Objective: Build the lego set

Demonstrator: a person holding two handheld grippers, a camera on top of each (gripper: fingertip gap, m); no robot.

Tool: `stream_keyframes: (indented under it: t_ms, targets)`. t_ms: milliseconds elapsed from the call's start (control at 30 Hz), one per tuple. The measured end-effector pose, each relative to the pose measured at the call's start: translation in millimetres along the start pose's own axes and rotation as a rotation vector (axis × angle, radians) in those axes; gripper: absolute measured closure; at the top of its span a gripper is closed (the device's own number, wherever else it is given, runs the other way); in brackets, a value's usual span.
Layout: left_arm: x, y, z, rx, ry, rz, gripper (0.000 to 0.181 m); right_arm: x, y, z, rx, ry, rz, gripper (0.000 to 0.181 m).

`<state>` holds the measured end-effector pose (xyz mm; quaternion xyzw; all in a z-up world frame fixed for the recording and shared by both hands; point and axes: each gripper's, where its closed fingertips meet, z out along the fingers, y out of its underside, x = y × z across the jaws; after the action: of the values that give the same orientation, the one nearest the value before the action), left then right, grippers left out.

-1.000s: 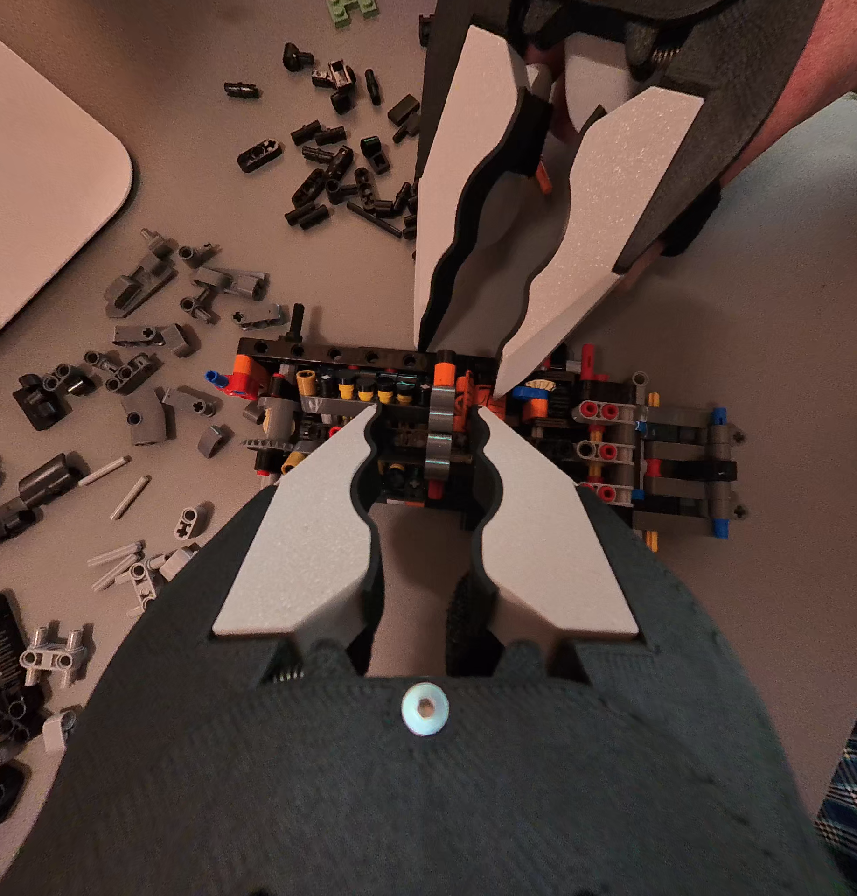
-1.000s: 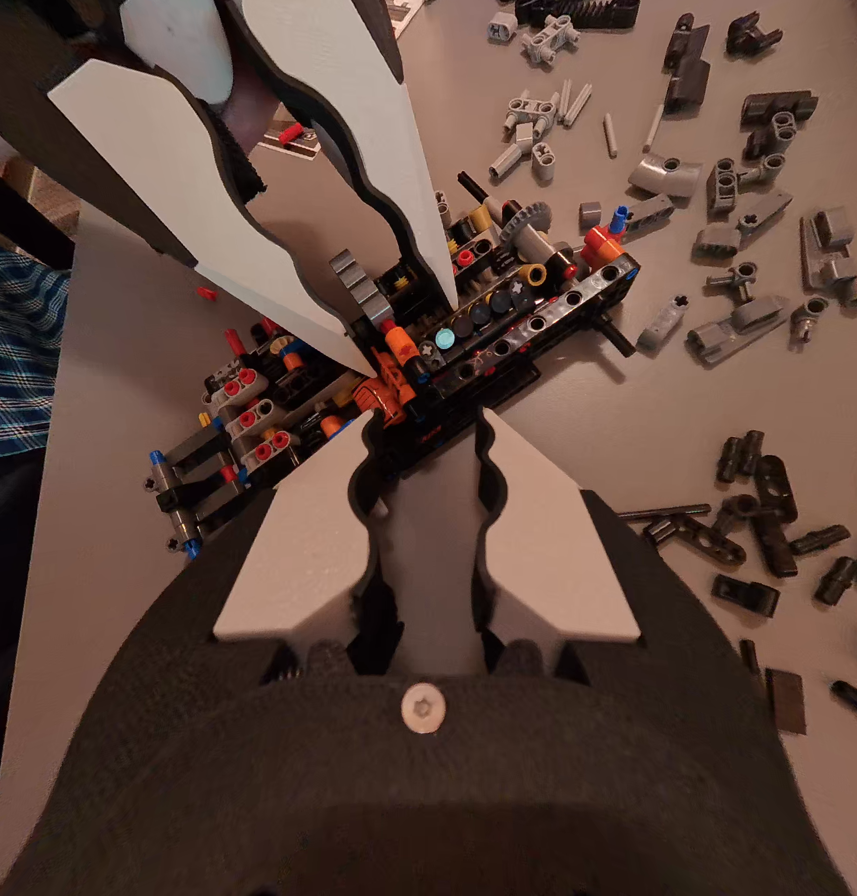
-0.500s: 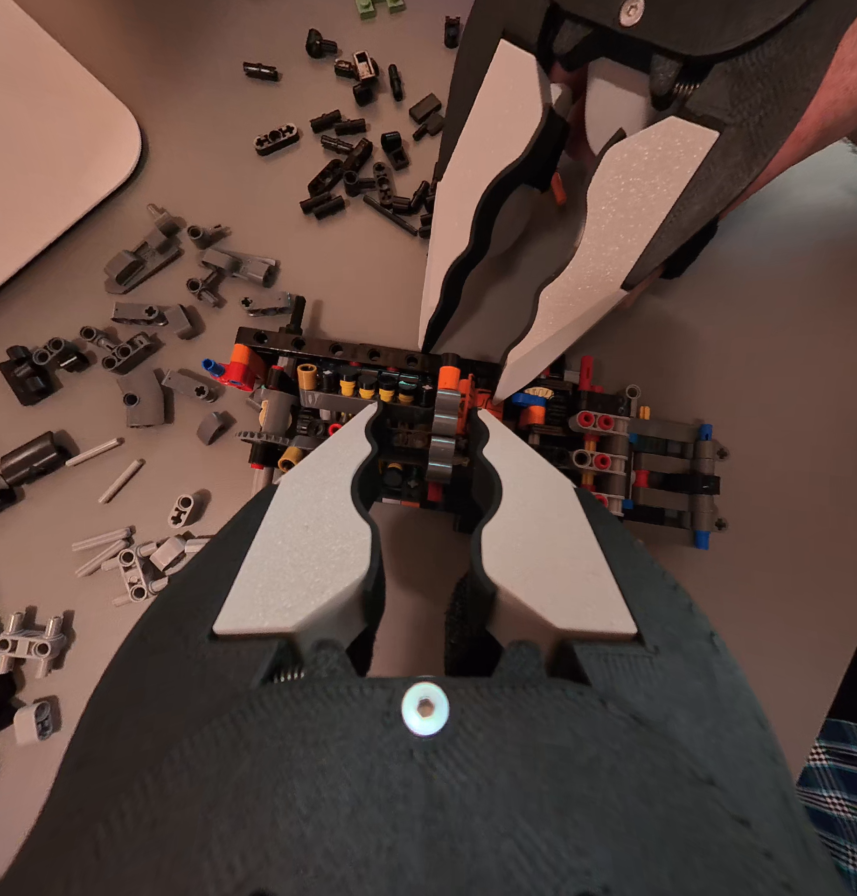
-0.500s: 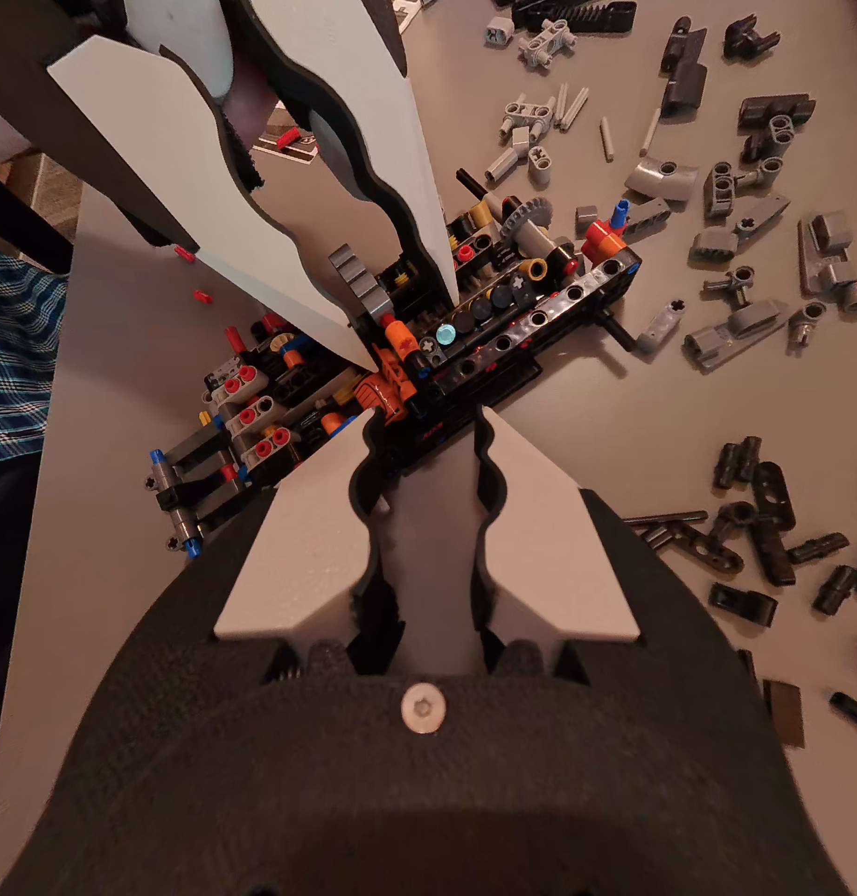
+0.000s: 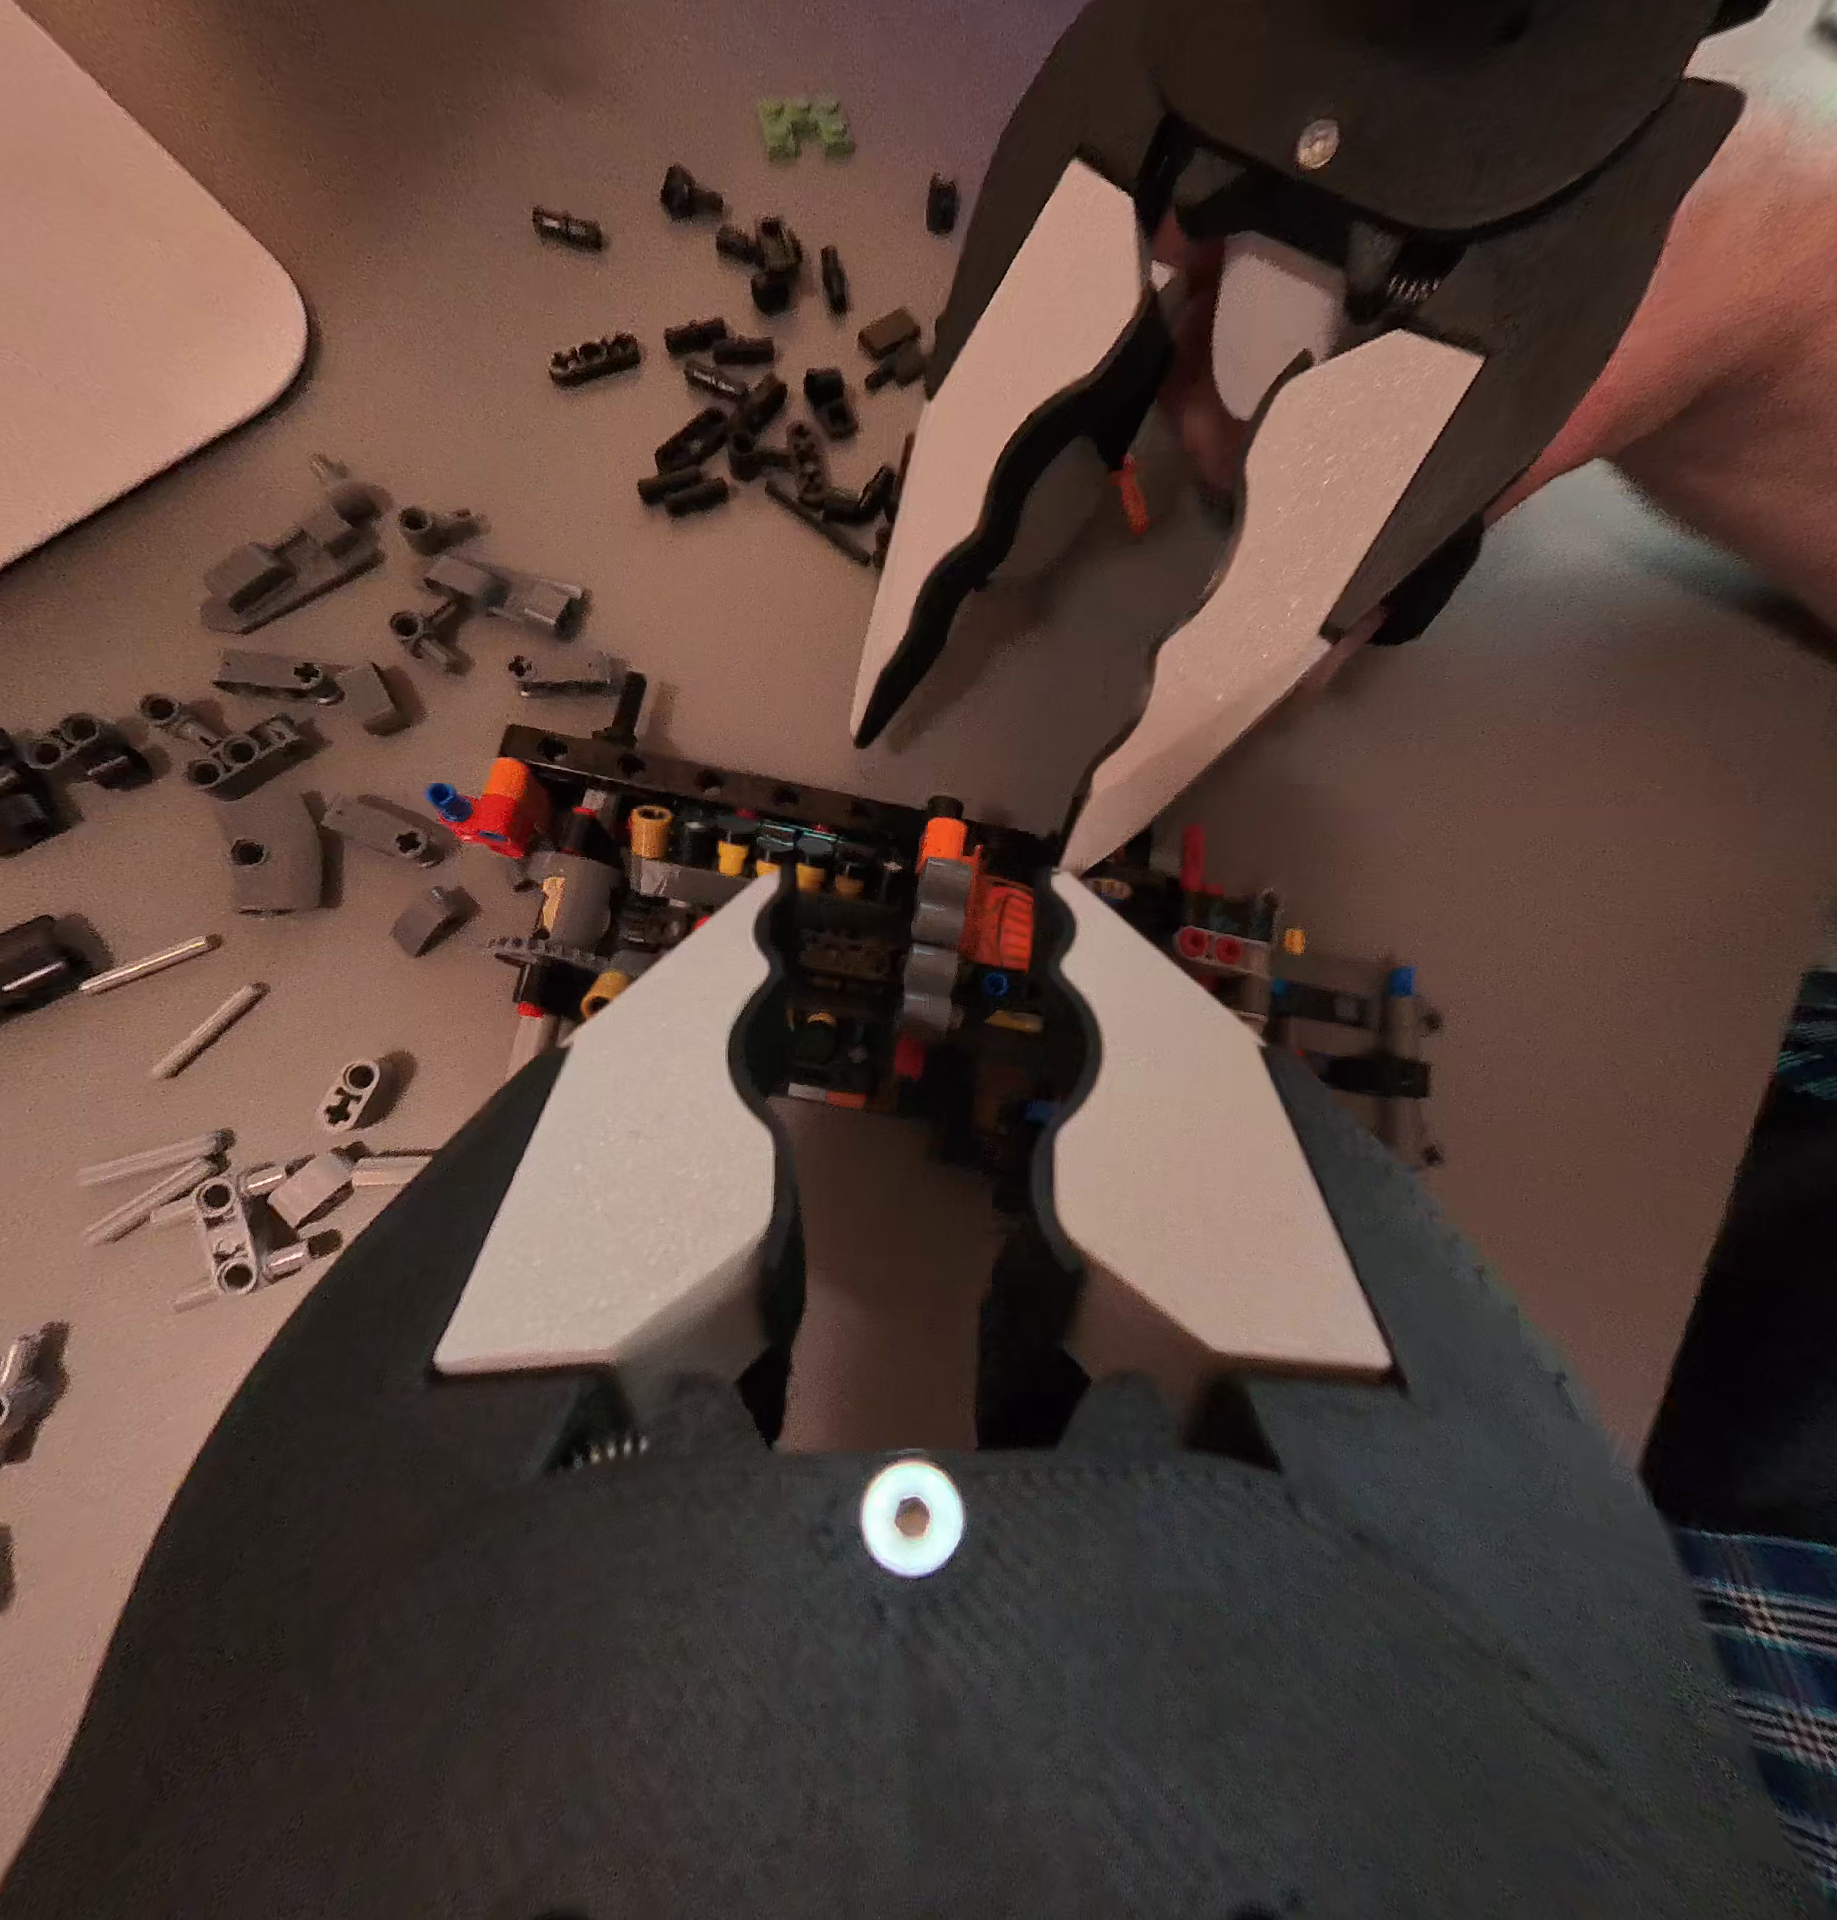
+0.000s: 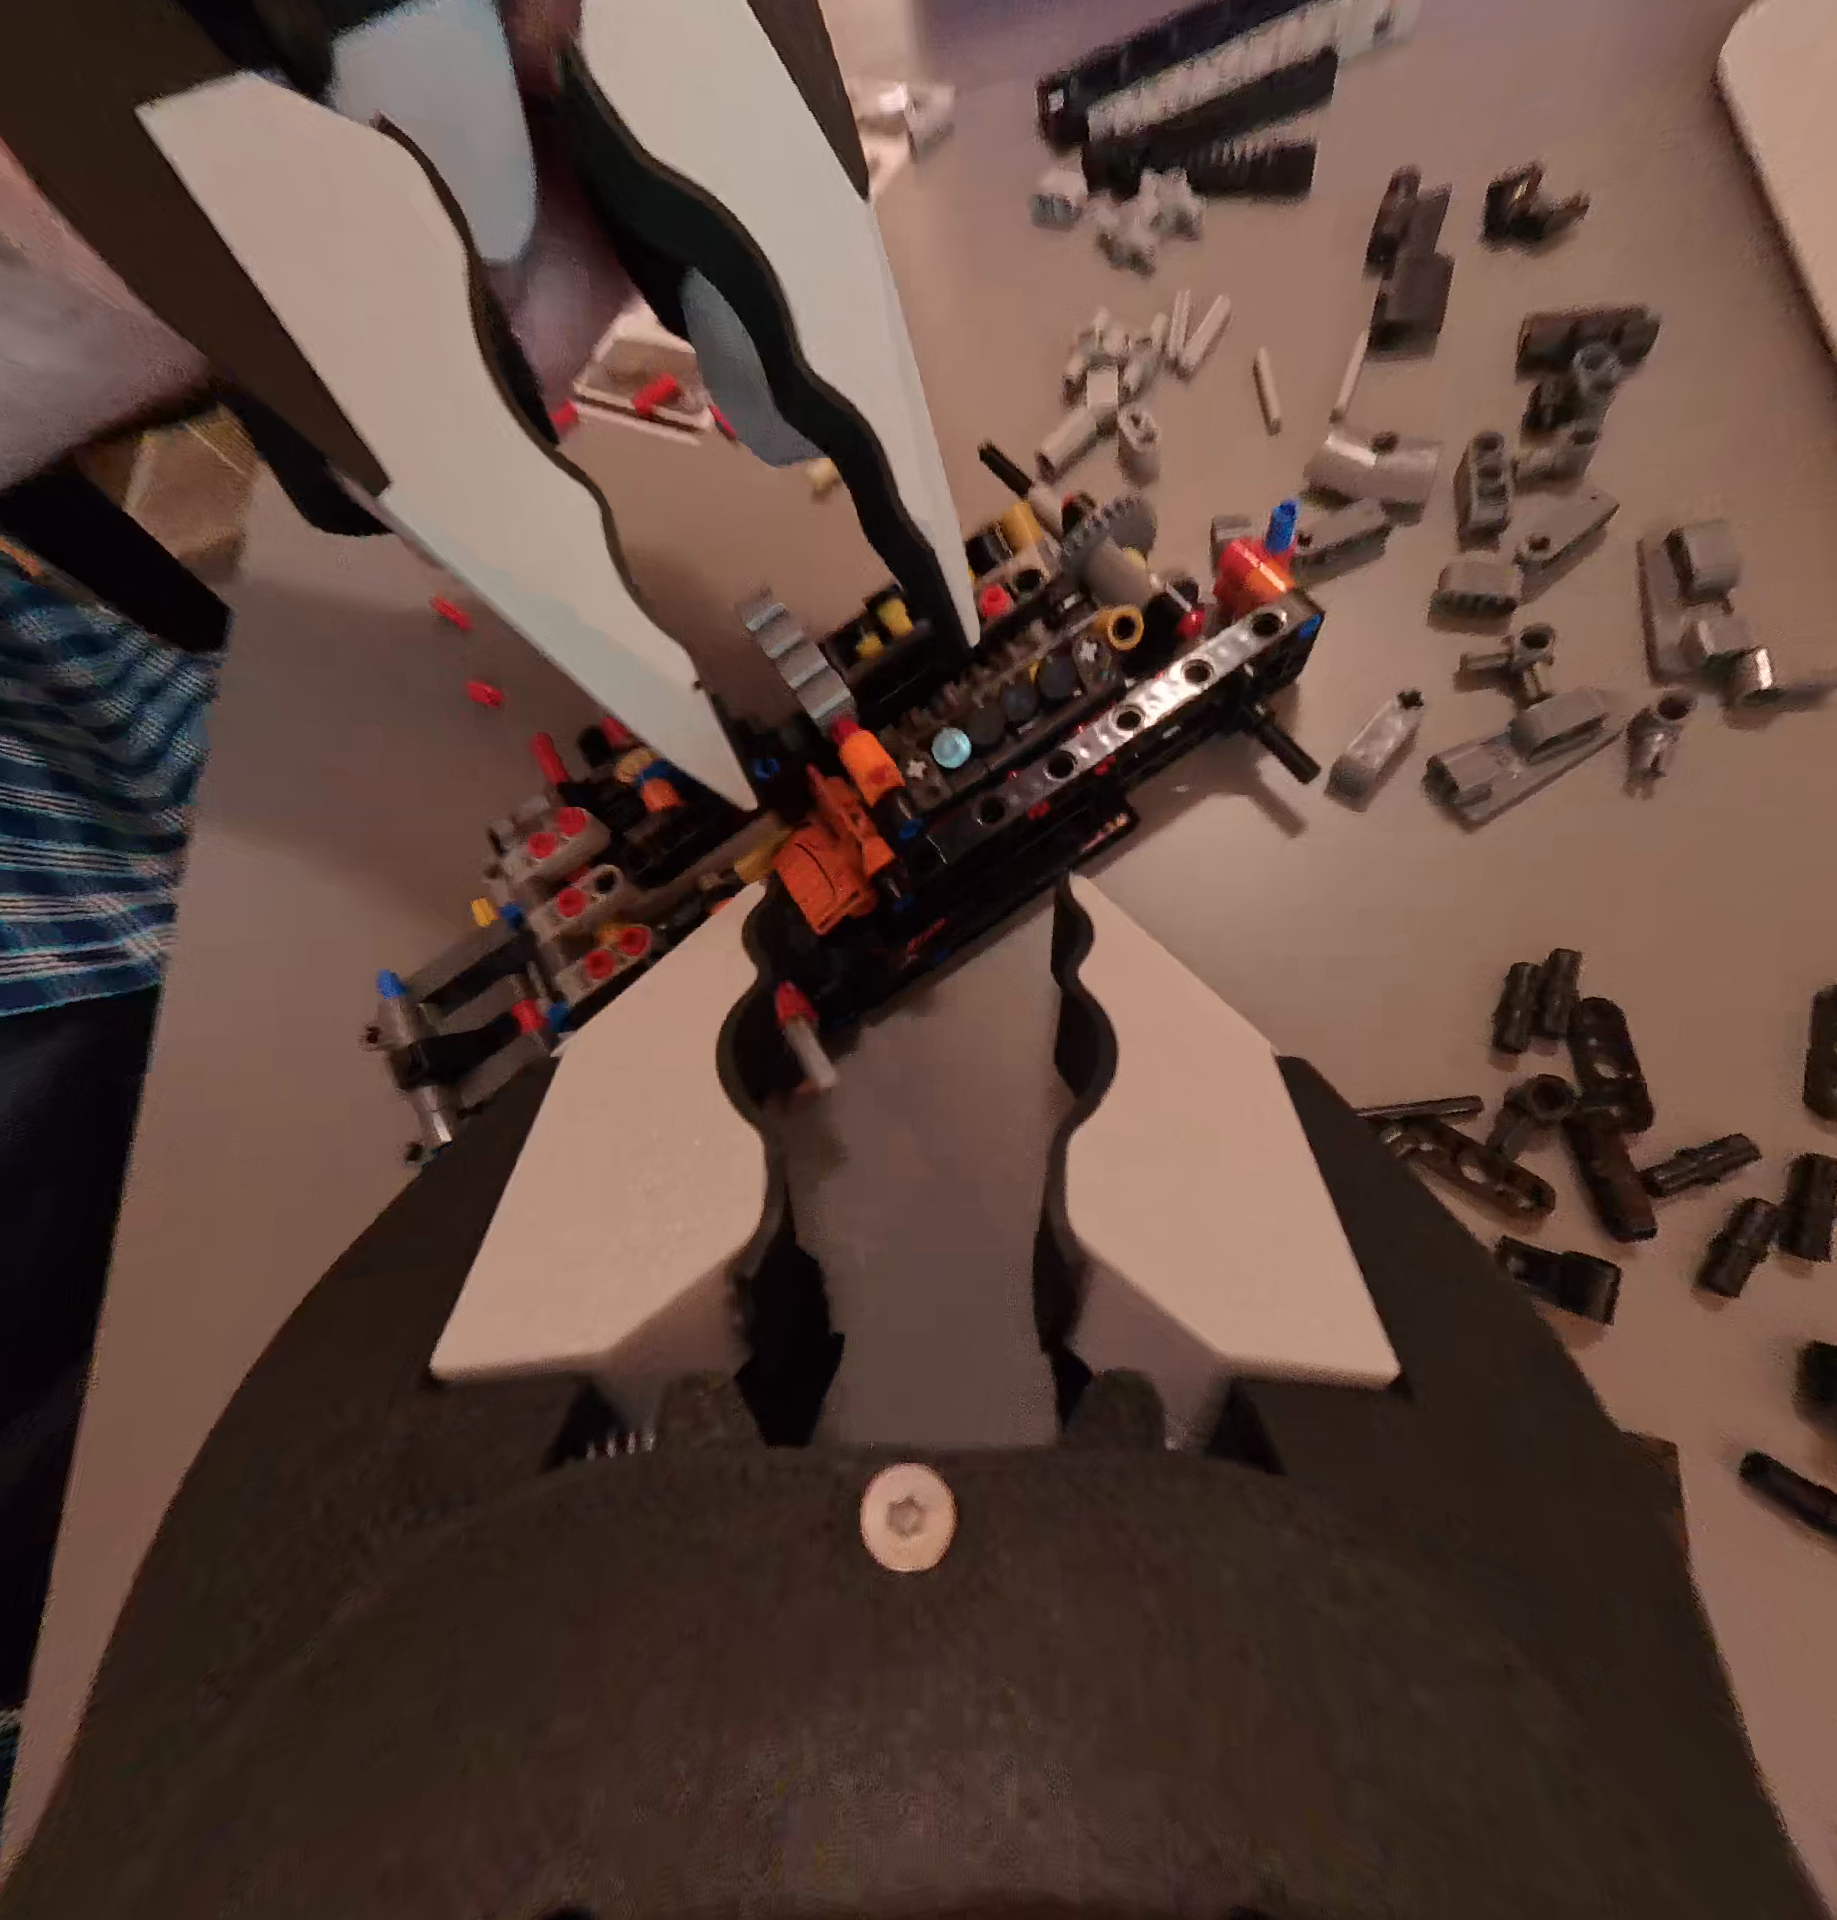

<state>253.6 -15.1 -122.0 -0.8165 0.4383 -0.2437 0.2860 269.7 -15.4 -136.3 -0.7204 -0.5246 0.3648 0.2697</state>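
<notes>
While the left tongs (image 5: 914,914) straddle the lego build (image 5: 748,831) unclamped, the right tongs (image 6: 909,904) gape beside it.

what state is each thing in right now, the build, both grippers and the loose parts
lego build: partly assembled, flat on the table
left gripper: open, fingers straddling the build's middle
right gripper: open, at the build's edge
black pins: loose, scattered
grey parts: loose, scattered
</notes>
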Motion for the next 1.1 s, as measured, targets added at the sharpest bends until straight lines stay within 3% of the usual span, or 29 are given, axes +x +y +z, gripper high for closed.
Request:
stream_keyframes:
  t_ms: [133,300,500,633,1000,1100]
  targets:
    - [-4,1,-23,0.032,-0.07,0.024,0.131,0,-5,-30,0.059,0.034,-0.002,0.139]
    - [9,21,-53,0.033,-0.076,0.018,0.139,-14,22,-39,-0.029,0.033,-0.076,0.156]
    - [27,63,-44,-0.078,-0.062,0.064,0.148,-16,28,-23,-0.077,0.068,-0.19,0.167]
    - [29,65,-39,-0.067,-0.071,0.073,0.155,-18,32,-14,-0.115,0.082,-0.228,0.177]
    - [12,74,-41,-0.067,-0.116,0.069,0.172,-45,32,-1,-0.169,0.092,-0.183,0.179]
    - [4,76,-47,-0.062,-0.131,0.06,0.167,-53,31,2,-0.136,0.108,-0.146,0.167]
